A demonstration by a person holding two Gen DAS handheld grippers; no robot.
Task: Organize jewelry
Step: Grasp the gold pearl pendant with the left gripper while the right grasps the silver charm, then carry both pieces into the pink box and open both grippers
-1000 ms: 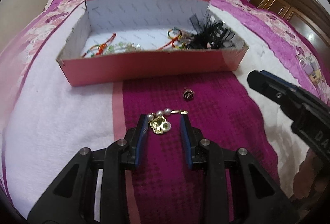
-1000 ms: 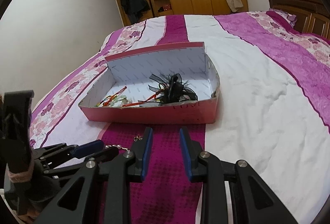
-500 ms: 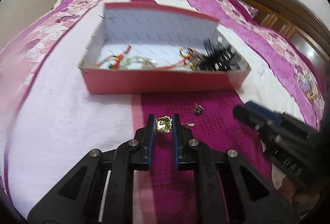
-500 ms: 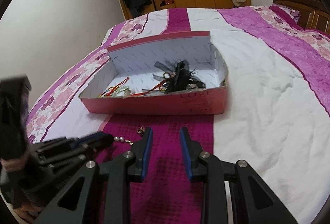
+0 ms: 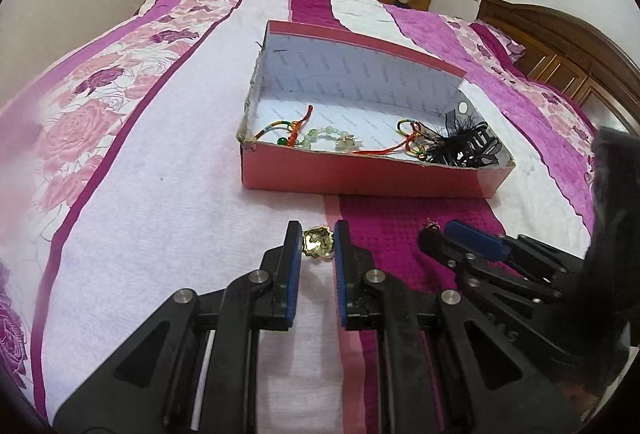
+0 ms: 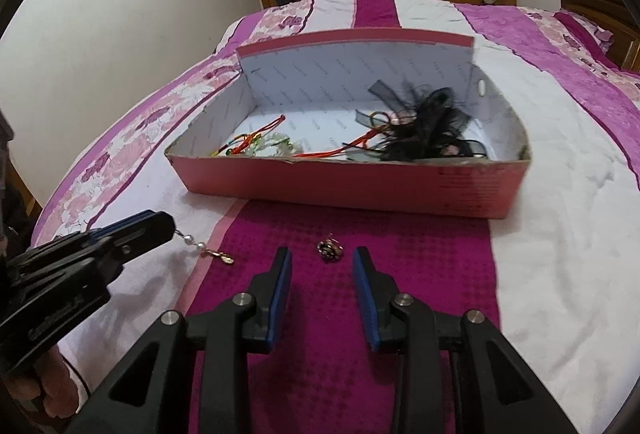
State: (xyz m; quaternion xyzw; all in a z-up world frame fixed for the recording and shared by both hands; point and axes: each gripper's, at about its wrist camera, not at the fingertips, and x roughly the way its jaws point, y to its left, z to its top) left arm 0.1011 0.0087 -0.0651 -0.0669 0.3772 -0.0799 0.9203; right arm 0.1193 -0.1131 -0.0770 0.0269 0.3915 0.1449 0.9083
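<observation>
**Pearl-and-Gold Earring Held, Ring-Like Piece Next**

The gold pendant (image 5: pixel 318 243) was pinched between the blue pads of your left hand-held gripper (image 5: pixel 317 240), clear of the bedspread (image 5: pixel 160 218). In the right wrist view, its short chain of pearls (image 6: pixel 200 249) trailed out of the closed tips and hung toward the fabric. A small dark ornament (image 6: pixel 329 251) lay loose on the magenta stripe, directly ahead of your right hand-held gripper (image 6: pixel 322 260), whose fingers stood spread apart and held nothing.

Judged from this layout, you were at the transfer step: one piece secured, one awaiting pickup. The pink cardboard box (image 5: pixel 360 178) sat just beyond both tools on the bed and already held the beaded bracelets (image 5: pixel 320 136) and a black feathered hair clip (image 5: pixel 464 146).

The next move likely called for you to carry the left load over the near wall and release it inside. You would then need to lower the right fingers around the ornament. Risk: the hanging pearls could snag the box rim.
</observation>
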